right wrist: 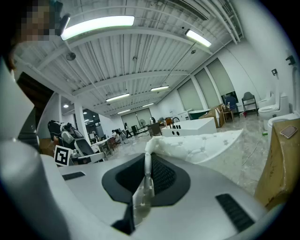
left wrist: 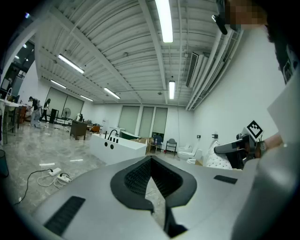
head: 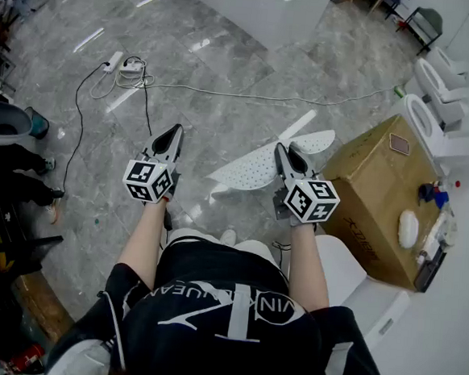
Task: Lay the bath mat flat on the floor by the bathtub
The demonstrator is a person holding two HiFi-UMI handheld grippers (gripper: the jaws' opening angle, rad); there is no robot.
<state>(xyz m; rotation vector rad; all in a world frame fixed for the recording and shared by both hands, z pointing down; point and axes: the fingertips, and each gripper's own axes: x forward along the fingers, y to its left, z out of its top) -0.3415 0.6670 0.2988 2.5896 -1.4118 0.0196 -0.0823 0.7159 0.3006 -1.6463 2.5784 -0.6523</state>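
Right gripper [head: 284, 151] clenched on edge of white bath mat [head: 262, 165]; in right gripper view mat edge [right wrist: 147, 165] runs pinched between jaws. Mat fans forward from gripper, held up over grey floor [head: 226, 85], not laid flat. Left gripper [head: 175, 134] closed at tips, nothing between jaws, apart from mat. Bathtub [head: 265, 7] well ahead. Cardboard box [head: 375, 194] just right of mat.
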